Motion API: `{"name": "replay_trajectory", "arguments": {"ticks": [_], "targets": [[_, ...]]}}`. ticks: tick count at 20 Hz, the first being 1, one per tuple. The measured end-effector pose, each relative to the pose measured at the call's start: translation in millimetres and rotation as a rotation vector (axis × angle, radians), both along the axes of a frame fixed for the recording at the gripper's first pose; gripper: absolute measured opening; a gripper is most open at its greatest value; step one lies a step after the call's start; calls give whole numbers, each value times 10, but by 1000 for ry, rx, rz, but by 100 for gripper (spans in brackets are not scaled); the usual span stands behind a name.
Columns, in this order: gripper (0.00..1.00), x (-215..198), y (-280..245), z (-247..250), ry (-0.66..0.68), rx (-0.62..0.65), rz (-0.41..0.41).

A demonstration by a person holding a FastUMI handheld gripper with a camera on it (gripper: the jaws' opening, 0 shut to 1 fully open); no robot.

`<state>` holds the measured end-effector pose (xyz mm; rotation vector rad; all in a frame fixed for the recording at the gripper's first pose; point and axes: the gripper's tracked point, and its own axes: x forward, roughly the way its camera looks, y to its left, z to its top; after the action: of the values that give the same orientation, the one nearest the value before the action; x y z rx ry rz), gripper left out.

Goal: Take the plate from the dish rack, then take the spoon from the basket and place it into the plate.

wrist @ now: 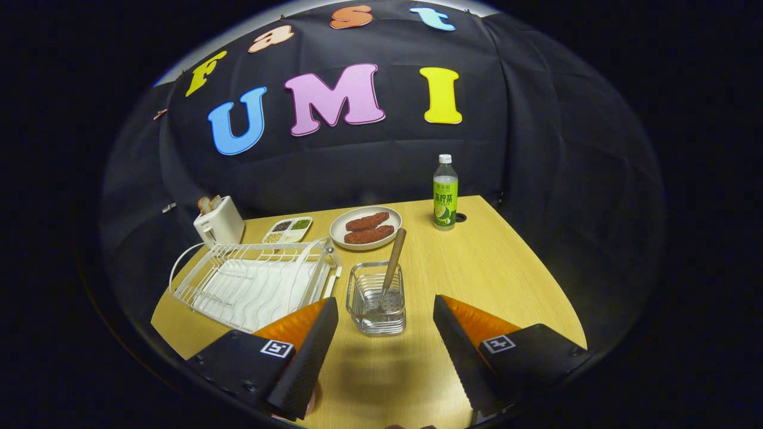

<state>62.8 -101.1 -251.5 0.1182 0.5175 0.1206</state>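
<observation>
Gripper view. I held the gripper (pixel 385 333) above the near part of the wooden table (pixel 512 280), with its fingers spread wide and nothing between them. All positions below are given relative to the wire basket (pixel 377 299).

1. The basket stood just ahead of the fingers, roughly on the line of the gap between them, and was not touched by either finger.
2. The spoon (pixel 390 271) stood inside the basket, bowl down, with its wooden handle leaning up and away past the far rim. I judged the spoon step as not yet done.
3. The dish rack (pixel 253 283) stood just to the left of the basket, very close to it. Its slots held no plate that I could see.
4. A plate (pixel 365 229) lay flat on the table just beyond the basket. It carried two reddish-brown food pieces (pixel 367 228). I could not tell whether this was the plate named in the task; if it was, I judged the first step complete.
5. A green-labelled bottle (pixel 445 193) stood beyond the basket and to its right; a toaster (pixel 219 221) and a small divided tray (pixel 288 229) stood beyond the rack.

Remaining work, as I judged it: grasp the spoon handle, lift it clear of the basket, place it into the plate.
</observation>
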Motion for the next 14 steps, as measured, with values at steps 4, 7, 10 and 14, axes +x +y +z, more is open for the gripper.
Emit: {"name": "replay_trajectory", "arguments": {"ticks": [4,7,10,14], "targets": [[98,398,-71,-131,-16,19,35],[99,677,-85,-212,-37,37,40],[98,938,-72,-284,-59,37,48],[98,1218,-66,-403,-80,9,59]]}}
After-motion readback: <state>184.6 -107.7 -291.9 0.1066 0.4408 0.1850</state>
